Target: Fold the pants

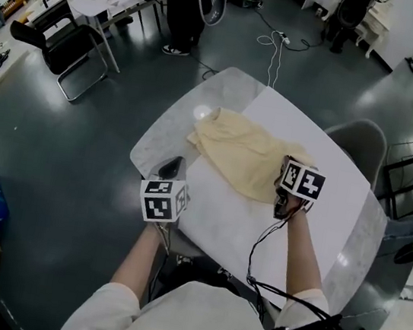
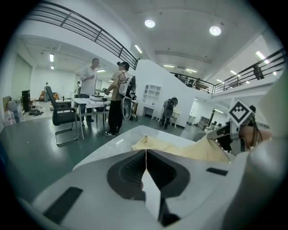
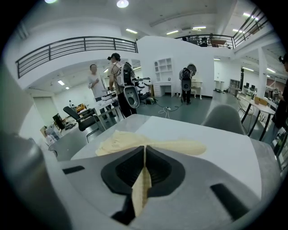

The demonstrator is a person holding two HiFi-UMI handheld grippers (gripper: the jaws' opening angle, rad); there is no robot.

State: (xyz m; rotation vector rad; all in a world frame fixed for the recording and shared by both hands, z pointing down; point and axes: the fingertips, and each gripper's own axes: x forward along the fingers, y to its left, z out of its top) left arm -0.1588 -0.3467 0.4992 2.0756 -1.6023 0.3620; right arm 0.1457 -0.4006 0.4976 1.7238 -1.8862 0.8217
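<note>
Pale yellow pants (image 1: 239, 154) lie crumpled on the far part of a white sheet (image 1: 257, 237) that covers the table (image 1: 172, 126). My right gripper (image 1: 285, 172) is at their right end, largely under its marker cube, shut on a fold of the yellow cloth (image 3: 143, 179), which runs out between the jaws to the heap (image 3: 130, 141). My left gripper (image 1: 173, 165) hovers at the table's left edge, apart from the pants (image 2: 180, 148). In its own view the left gripper (image 2: 146, 155) has its tips together, and only a pale sliver shows behind them.
A grey chair (image 1: 360, 141) stands at the table's far right. A black chair (image 1: 63, 47) and a desk with people (image 1: 184, 3) are farther off on the left. A cable (image 1: 274, 47) lies on the floor beyond the table.
</note>
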